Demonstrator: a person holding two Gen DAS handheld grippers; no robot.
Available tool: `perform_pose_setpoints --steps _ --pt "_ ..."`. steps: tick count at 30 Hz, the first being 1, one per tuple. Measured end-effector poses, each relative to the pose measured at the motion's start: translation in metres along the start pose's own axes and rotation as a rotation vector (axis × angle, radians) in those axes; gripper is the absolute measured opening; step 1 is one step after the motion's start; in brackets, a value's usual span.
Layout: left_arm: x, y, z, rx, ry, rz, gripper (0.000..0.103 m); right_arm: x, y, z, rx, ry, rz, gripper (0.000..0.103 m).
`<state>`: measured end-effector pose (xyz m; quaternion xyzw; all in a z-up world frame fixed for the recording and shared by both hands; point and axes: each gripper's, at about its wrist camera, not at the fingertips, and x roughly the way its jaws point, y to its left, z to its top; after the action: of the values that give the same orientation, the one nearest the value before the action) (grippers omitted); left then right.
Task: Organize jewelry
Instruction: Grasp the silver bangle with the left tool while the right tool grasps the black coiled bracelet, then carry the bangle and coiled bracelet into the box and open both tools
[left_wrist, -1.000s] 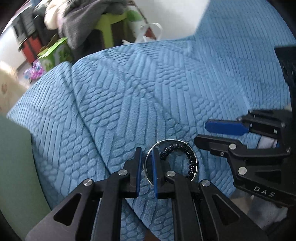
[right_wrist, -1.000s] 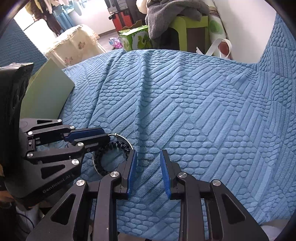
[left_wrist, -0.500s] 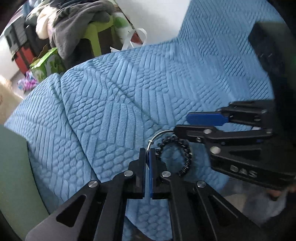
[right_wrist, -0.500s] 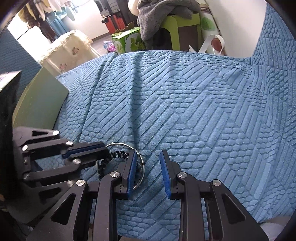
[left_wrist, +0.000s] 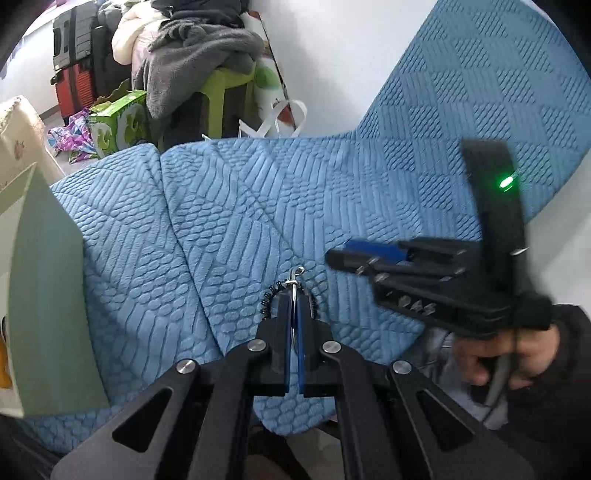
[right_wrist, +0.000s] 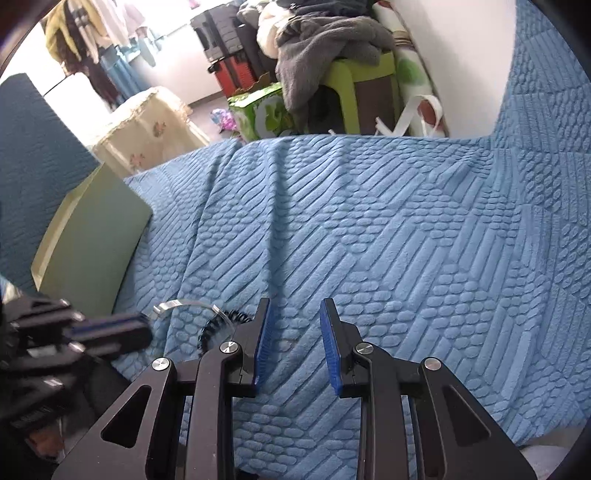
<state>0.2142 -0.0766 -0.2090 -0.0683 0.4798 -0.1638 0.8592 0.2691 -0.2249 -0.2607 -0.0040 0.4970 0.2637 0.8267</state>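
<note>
Left gripper (left_wrist: 294, 314) is clamped on the silver ring (left_wrist: 294, 286) with the black bead bracelet (left_wrist: 266, 300) dangling; right gripper (right_wrist: 294, 330) gapes wide, bare blue blanket (right_wrist: 406, 240) ahead.

This is a lived-in home, probably a living room or bedroom. A blue quilted cover (right_wrist: 388, 229) lies over soft furniture, grey clothes (right_wrist: 325, 40) are piled on a green stool (right_wrist: 365, 79), suitcases (left_wrist: 72, 64) stand by the wall, and laundry (right_wrist: 85, 40) hangs behind.
</note>
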Motion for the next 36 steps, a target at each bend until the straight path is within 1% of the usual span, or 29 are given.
perform_pose_setpoints --steps 5,7,12,13,16,17,18,19,21,22,23,26,31,36 --pt "-0.018 0.007 -0.006 -0.027 -0.034 0.01 0.001 0.007 0.017 -0.004 -0.047 0.023 0.061 0.024" --pt "-0.02 0.013 -0.008 -0.041 -0.036 0.02 0.001 0.01 0.023 -0.005 -0.067 0.034 0.068 0.024" --pt "-0.02 0.027 -0.017 -0.078 -0.033 0.03 0.001 0.026 0.031 -0.01 -0.099 0.084 0.054 0.015" --pt "-0.02 0.029 -0.018 -0.082 -0.033 0.03 0.001 0.029 0.033 -0.01 -0.107 0.093 0.05 0.012" --pt "-0.019 0.034 -0.021 -0.099 -0.036 0.03 0.001 0.031 0.038 -0.01 -0.129 0.08 0.012 0.012" --pt "-0.019 0.036 -0.022 -0.103 -0.036 0.031 0.001 0.032 0.04 -0.011 -0.137 0.079 -0.028 0.012" --pt "-0.02 0.037 -0.023 -0.105 -0.036 0.031 0.001 0.037 0.04 -0.011 -0.148 0.101 -0.065 0.012" --pt "-0.02 0.038 -0.023 -0.109 -0.038 0.031 0.001 0.038 0.042 -0.013 -0.166 0.089 -0.075 0.012" --pt "-0.02 0.04 -0.023 -0.119 -0.04 0.028 0.001 0.039 0.044 -0.011 -0.178 0.094 -0.083 0.012" --pt "-0.02 0.041 -0.023 -0.122 -0.041 0.028 0.001 0.04 0.045 -0.011 -0.187 0.101 -0.086 0.008" --pt "-0.021 0.042 -0.023 -0.124 -0.043 0.027 0.001 0.041 0.046 -0.011 -0.19 0.102 -0.091 0.007" --pt "-0.027 0.042 -0.021 -0.125 -0.053 0.021 0.001 0.037 0.049 -0.008 -0.177 0.087 -0.089 0.007" --pt "-0.043 0.044 -0.014 -0.134 -0.08 0.021 0.001 0.013 0.051 0.011 -0.118 0.026 -0.109 0.007" --pt "-0.064 0.051 0.0 -0.142 -0.113 0.019 0.001 -0.011 0.063 0.029 -0.092 -0.023 -0.13 0.007"
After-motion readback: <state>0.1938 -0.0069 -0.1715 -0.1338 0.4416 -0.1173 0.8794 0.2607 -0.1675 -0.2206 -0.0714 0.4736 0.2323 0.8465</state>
